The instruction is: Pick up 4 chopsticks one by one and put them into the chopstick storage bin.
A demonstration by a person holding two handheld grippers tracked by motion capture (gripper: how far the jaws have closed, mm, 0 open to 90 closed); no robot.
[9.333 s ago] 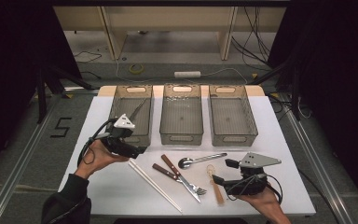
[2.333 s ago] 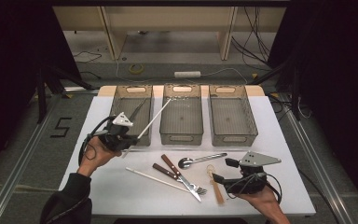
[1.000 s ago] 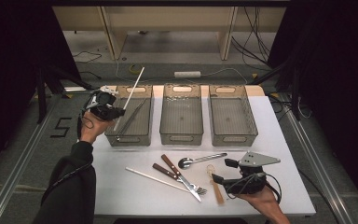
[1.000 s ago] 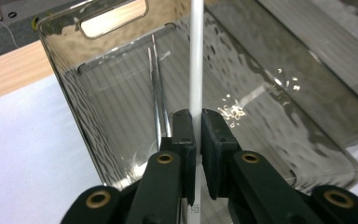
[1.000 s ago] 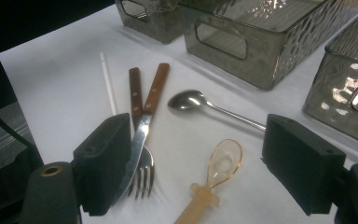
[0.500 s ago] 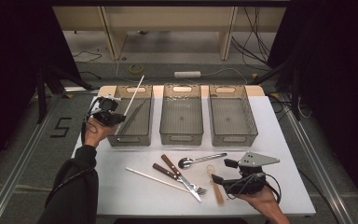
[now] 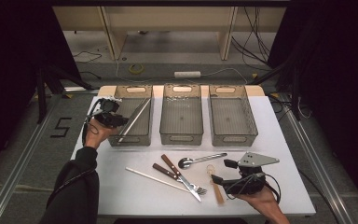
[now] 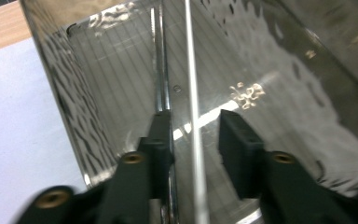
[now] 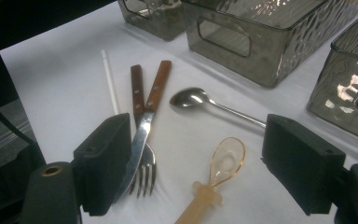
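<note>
— Lowered since half a second ago: white chopstick [image 7: 134, 119], now slanting into left bin [image 7: 142, 136]; left gripper [image 7: 119, 122] jaws parted around it, barely gripping.

— Light, stiff, slippery; best pinched mid-shaft. Right gripper [image 7: 219, 171] wide open, empty, above cutlery.

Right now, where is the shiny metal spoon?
In the high view the metal spoon lies on the white table, in front of the middle bin, between the wooden-handled knife and the right gripper.
</note>
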